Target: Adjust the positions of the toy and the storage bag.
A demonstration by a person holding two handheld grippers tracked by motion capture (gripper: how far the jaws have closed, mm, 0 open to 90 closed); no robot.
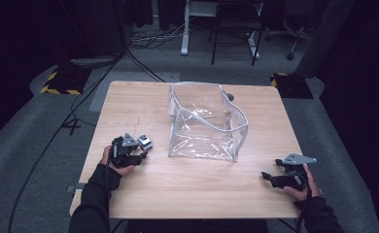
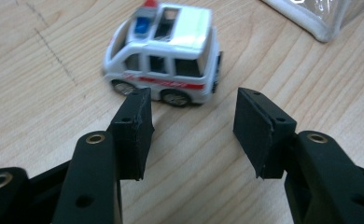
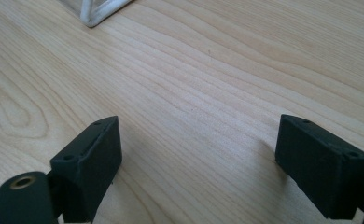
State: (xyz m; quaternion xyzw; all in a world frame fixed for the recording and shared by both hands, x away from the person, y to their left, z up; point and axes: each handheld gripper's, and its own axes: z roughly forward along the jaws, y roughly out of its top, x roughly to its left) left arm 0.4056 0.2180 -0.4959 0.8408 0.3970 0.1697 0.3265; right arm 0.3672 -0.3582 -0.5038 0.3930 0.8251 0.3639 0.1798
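In the high view, a square wooden table [image 1: 144,194] carries a clear plastic pouch [image 1: 204,124] with white piping, standing open near the middle. The left gripper [image 1: 138,156] rests low on the table at the left side, held in the person's left hand [image 1: 113,162], and a small white toy police van [image 1: 146,142] sits just beyond its tips, between it and the pouch. The right gripper [image 1: 270,177] lies near the right edge in the right hand [image 1: 301,187], well apart from the pouch. In the left gripper view, the left gripper [image 2: 194,133] has its jaws standing apart with bare table between them; the toy police van [image 2: 164,53], white with a red stripe and a blue and red roof light, stands upright on its wheels just ahead of the tips, untouched, and a corner of the pouch [image 2: 318,21] shows at top right. In the right gripper view, the right gripper [image 3: 199,154] has its jaws spread wide over bare wood, with a pouch corner [image 3: 98,11] at the top left
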